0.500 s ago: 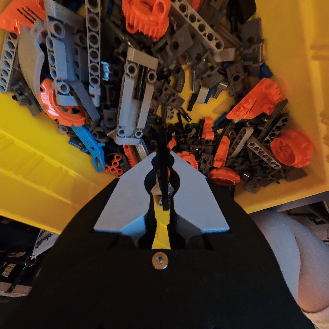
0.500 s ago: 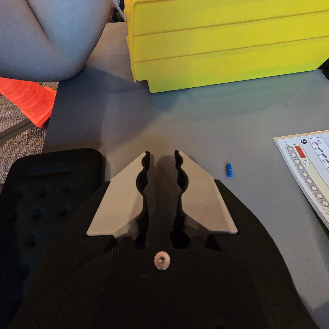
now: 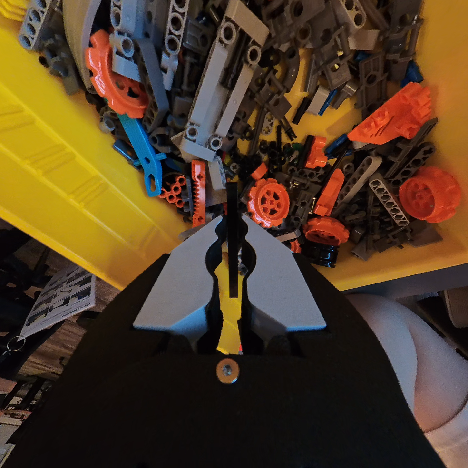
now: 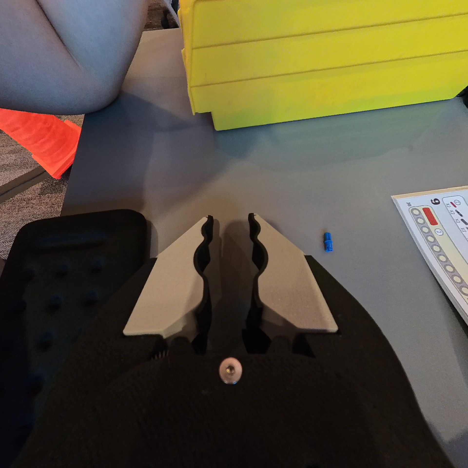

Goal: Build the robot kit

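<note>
The left gripper (image 3: 232, 220) is clamped on a thin black rod (image 3: 232, 243) that runs lengthwise between its jaws, held above a yellow bin (image 3: 76, 192) heaped with grey, black and orange building parts, an orange wheel (image 3: 269, 202) just beyond the tips. The right gripper (image 4: 231, 216) hangs over the grey table (image 4: 253, 172) with its jaws apart and nothing between them. A small blue pin (image 4: 327, 242) lies near its right side, a booklet (image 4: 435, 243) farther right, and the bin's outer wall (image 4: 316, 76) stands ahead.
</note>
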Tool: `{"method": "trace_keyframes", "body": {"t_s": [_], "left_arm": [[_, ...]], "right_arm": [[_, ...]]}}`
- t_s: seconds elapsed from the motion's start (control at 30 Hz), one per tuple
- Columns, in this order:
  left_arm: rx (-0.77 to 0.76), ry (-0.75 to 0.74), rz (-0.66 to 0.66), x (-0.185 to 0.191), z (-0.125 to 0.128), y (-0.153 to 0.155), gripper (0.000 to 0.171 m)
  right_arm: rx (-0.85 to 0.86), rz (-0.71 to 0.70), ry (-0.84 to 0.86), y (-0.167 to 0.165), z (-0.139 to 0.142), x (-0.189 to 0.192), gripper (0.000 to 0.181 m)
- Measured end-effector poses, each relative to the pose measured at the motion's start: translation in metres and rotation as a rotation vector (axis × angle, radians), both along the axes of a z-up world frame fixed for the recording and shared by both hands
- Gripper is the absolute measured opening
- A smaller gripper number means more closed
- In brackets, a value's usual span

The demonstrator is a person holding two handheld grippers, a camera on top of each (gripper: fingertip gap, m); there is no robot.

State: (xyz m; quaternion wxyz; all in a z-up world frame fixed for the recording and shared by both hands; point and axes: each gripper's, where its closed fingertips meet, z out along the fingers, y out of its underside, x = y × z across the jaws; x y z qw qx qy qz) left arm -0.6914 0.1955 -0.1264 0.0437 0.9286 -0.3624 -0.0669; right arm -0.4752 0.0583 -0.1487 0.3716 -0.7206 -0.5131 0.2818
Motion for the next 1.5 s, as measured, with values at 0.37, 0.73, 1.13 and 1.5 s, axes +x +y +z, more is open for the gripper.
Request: {"method": "trace_keyframes", "body": {"t_s": [0.37,0.73,1.13,1.5], "left_arm": [[0.033,0.018,0.074,-0.015,0.003,0.005,0.006],[0.063,0.019,0.138,-0.021,0.004,0.011,0.006],[0.152,0.013,0.082,-0.003,0.018,0.019,0.014],[0.161,-0.007,-0.051,0.024,0.017,0.023,0.008]], "right_arm": [[0.001,0.002,-0.003,0.0,0.0,0.0,0.028],[0.001,0.004,-0.008,0.0,-0.001,0.0,0.028],[0.002,0.003,-0.01,-0.001,-0.001,0.0,0.028],[-0.002,0.004,-0.012,-0.001,-0.001,0.0,0.028]]}}
